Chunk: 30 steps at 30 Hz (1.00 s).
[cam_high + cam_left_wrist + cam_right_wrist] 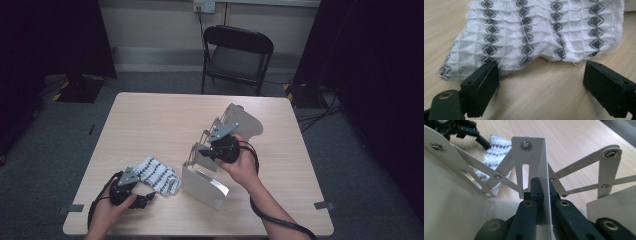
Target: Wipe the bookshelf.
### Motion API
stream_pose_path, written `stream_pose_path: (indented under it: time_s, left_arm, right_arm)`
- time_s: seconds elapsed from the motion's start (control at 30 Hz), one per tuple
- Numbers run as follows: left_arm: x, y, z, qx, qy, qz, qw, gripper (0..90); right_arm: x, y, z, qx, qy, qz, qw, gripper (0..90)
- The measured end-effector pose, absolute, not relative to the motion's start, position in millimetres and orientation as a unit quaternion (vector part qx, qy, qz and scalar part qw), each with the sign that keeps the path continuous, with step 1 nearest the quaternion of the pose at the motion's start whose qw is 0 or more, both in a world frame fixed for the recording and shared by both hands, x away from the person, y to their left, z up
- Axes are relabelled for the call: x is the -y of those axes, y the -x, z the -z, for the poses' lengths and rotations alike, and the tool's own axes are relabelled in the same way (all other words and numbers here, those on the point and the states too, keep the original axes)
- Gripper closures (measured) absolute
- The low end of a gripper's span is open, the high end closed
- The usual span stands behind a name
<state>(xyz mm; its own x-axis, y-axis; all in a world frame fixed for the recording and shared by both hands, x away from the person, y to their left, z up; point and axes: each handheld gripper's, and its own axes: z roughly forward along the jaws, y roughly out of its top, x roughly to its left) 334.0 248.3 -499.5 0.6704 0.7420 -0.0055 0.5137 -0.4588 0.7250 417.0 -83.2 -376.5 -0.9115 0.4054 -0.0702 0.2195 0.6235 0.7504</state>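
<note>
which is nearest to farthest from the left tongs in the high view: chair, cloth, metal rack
1. cloth, just right of the left tongs, at the table's near left
2. metal rack, mid-table, farther right
3. chair, on the floor beyond the table's far edge

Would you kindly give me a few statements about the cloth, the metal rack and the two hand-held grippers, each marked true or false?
1. The right hand-held gripper is clamped on an upright white panel of the folding metal rack. True.
2. The left hand-held gripper is shut on the patterned cloth. False: its jaws stand open, just in front of the cloth's edge.
3. The cloth is white with dark diamond rows. True.
4. The cloth hangs over the rack. False: it lies flat on the table, left of the rack.
5. A black folding chair stands beyond the table. True.
</note>
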Motion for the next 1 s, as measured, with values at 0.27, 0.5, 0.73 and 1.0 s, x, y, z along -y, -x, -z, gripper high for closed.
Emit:
stream_pose_path:
  time_s: [0.27,0.5,0.73,1.0]
  left_arm:
    - [-247.7,-334.8,499.5,-0.373,-0.840,-0.157,0.361,12.2]
    - [-246.2,-335.9,499.5,-0.375,-0.840,-0.158,0.359,11.3]
    - [-245.4,-336.5,499.8,-0.374,-0.840,-0.158,0.360,10.9]
    - [-244.7,-337.0,500.0,-0.374,-0.840,-0.157,0.361,10.5]
  right_arm:
    - [120.8,-407.1,383.7,-0.896,-0.186,-0.389,0.109,89.5]
    - [145.0,-400.7,386.6,-0.894,-0.196,-0.385,0.115,89.5]
    - [148.5,-397.5,390.0,-0.885,-0.214,-0.395,0.126,82.5]
    - [147.5,-395.7,374.1,-0.880,-0.232,-0.398,0.120,72.1]
